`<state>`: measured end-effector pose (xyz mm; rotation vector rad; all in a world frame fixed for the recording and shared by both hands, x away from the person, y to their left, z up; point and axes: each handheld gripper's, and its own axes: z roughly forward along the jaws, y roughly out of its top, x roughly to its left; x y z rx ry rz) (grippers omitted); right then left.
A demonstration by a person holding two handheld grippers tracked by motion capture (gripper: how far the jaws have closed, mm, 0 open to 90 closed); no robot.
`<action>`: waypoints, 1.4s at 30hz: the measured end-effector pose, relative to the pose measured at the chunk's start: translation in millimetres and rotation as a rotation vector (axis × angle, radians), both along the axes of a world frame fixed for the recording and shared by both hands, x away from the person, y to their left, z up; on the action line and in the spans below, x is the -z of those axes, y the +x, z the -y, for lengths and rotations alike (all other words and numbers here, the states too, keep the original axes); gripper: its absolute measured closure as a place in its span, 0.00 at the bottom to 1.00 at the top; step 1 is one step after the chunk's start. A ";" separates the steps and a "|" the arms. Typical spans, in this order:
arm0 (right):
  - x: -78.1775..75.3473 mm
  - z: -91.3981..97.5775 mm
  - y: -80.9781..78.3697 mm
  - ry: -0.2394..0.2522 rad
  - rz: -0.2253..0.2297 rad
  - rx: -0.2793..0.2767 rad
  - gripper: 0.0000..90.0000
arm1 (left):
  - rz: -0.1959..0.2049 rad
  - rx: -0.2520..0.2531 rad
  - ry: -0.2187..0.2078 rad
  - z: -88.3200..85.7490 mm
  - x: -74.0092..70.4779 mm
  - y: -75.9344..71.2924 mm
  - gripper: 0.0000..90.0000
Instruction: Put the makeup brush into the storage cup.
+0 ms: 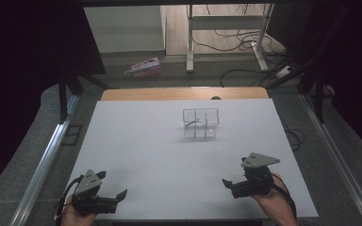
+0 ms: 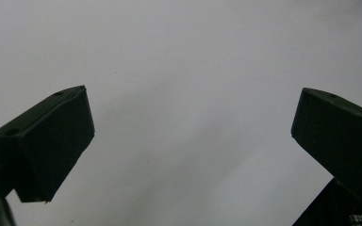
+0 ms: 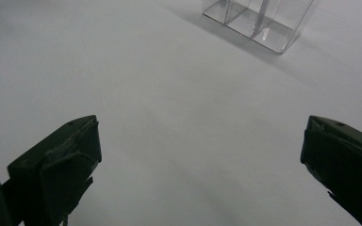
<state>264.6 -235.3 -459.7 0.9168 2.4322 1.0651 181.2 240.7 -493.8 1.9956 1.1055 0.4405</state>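
Note:
A clear plastic organiser with several compartments stands on the white table, right of centre toward the back. A thin dark stick leans in its left side. The organiser also appears at the top of the right gripper view, far ahead of the jaws. My left gripper rests at the front left corner, open and holding nothing; in its own view the left gripper has bare table between wide jaws. Near the front right edge, my right gripper is open too, and the right gripper has nothing between its jaws.
A wooden strip runs along the table's far edge. On the floor beyond lie a pink package, loose cables and the legs of a desk. Metal rails flank the table on both sides.

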 end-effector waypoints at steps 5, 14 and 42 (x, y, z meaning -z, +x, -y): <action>1.4 5.1 -2.5 0.001 0.003 0.011 0.00 | 0.001 -0.004 0.003 -0.1 0.0 0.0 0.00; 4.4 11.6 -6.5 -0.014 0.005 0.024 0.00 | 0.000 -0.009 0.006 -0.6 -0.1 -0.2 0.00; 3.9 42.2 -26.8 -0.005 0.017 0.104 0.00 | 0.004 -0.012 0.019 -0.2 -0.4 -0.5 0.01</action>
